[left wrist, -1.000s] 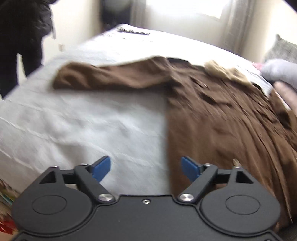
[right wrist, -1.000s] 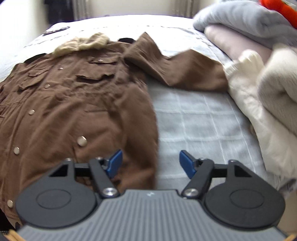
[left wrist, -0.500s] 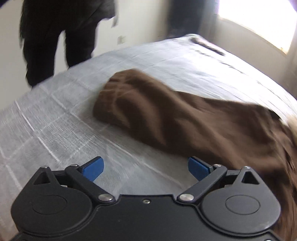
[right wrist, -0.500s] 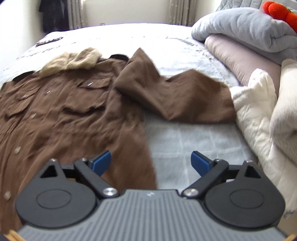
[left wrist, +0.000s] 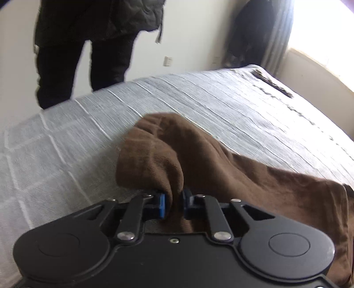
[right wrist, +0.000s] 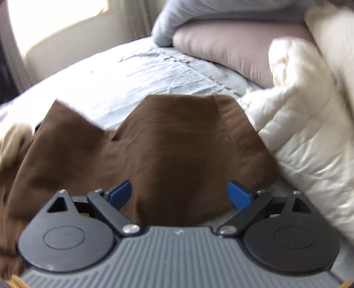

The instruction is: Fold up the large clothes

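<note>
A large brown jacket lies spread on a bed with a light grey checked cover (left wrist: 66,141). In the left wrist view its left sleeve (left wrist: 168,150) bunches up at the cuff, and my left gripper (left wrist: 173,205) is shut on a fold of that sleeve. In the right wrist view the other sleeve (right wrist: 177,141) lies flat on the bed with its cuff (right wrist: 232,124) pointing away. My right gripper (right wrist: 180,195) is open, its blue fingertips (right wrist: 120,192) low over the sleeve on either side. The tan fur collar (right wrist: 11,141) shows blurred at the left edge.
A person in dark clothes (left wrist: 88,44) stands beyond the bed's far edge. A white quilted duvet (right wrist: 305,124) touches the right sleeve's cuff. A mauve pillow (right wrist: 232,51) and a grey blanket (right wrist: 199,15) lie behind it. A window (left wrist: 327,33) is at the right.
My left gripper moved in to the left sleeve's cuff end and shut on it. My right gripper moved forward to the right sleeve and stays open over it.
</note>
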